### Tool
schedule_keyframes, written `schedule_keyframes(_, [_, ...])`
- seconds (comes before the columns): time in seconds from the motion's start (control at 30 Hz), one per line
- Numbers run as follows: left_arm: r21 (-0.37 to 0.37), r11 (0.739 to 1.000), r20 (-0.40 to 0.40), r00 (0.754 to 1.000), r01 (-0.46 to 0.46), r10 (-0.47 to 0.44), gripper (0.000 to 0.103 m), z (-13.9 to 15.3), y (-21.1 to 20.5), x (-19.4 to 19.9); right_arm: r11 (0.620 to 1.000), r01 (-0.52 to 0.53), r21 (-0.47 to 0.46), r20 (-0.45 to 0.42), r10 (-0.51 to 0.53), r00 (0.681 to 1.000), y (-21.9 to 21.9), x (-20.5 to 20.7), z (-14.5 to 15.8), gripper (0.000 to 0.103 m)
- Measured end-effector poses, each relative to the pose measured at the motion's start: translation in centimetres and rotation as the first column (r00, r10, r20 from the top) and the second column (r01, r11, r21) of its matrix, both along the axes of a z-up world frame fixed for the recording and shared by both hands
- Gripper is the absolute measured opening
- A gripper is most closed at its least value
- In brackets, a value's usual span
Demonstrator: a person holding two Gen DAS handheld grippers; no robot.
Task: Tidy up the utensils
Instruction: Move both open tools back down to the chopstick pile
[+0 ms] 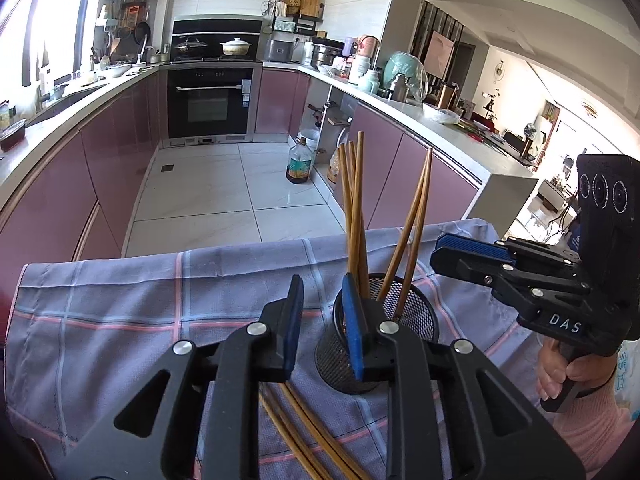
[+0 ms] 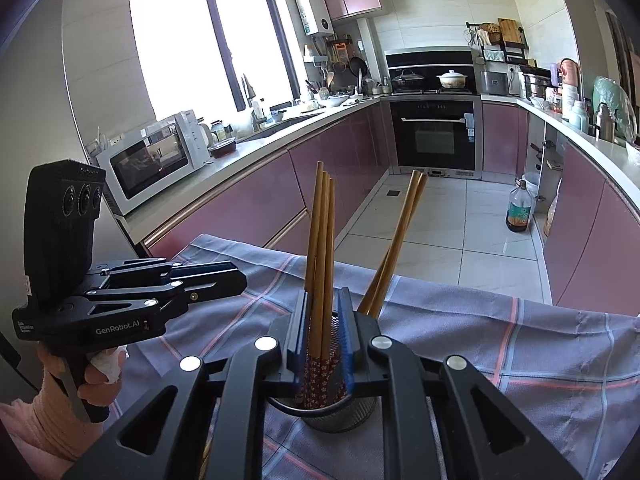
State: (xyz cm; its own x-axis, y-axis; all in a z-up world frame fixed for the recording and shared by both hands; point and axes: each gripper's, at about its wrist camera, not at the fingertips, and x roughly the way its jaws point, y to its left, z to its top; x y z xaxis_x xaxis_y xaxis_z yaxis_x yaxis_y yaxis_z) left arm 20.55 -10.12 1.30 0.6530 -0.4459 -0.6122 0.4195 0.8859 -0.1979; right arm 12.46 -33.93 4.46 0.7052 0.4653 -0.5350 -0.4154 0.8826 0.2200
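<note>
Mid-sort, by the look of it: a bunch of chopsticks (image 1: 354,200) standing near upright in the mesh cup (image 1: 416,312), a pair (image 1: 420,208) leaning out toward the far side, several loose sticks (image 1: 304,432) lying on the cloth (image 1: 140,312) just under the left gripper (image 1: 321,284). Left gripper spread wide and empty, its right pad in front of the cup's near rim. Right gripper (image 2: 323,300) set to a narrow gap, nothing clamped. From its own camera the upright bunch shows through that gap, with a sliver of mesh beside it, yet from the left view sits off to the cup's right, apart from the sticks. Next move, probably: dropping the left gripper onto the loose sticks, pinching one or two near the middle, tilting them up and feeding them into the cup without knocking the leaning pair or tipping the light cup. Soft checked cloth, lilac with pink and pale lines, draped over the table edge, likely to bunch under a sliding stick. Beyond: U-shaped kitchen, mauve cabinets, black oven (image 1: 210,100), white floor tiles, oil bottle (image 1: 298,164) on the floor, microwave (image 2: 148,164) below a bright window.
</note>
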Motion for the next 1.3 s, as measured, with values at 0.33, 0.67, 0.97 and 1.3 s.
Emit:
schedule_keyframes(0.33, [0.054,0.995,0.08,0.994,-0.085,0.08,0.046,-0.8,1.5,-4.4,0.999,-0.046,0.013,0.024,0.046,0.999,0.2,-2.6,0.1,0.033])
schedule_keyframes(0.67, [0.092,0.981,0.098,0.982,-0.168,0.159,0.058,-2.4,3.4,-7.6,0.991,-0.132,-0.013,0.022,0.132,0.991,2.3,-5.0,-0.5,0.043])
schedule_keyframes(0.97, [0.13,0.974,0.036,0.983,-0.185,0.182,0.058,-5.1,4.4,-8.5,0.981,-0.192,-0.033,-0.087,0.189,0.978,4.6,-5.6,-4.4,0.045])
schedule_keyframes(1.3, [0.189,0.974,-0.081,0.987,-0.124,0.141,0.056,-9.9,4.1,-8.7,0.976,-0.209,-0.06,-0.241,0.189,0.952,6.4,-5.4,-9.5,0.044])
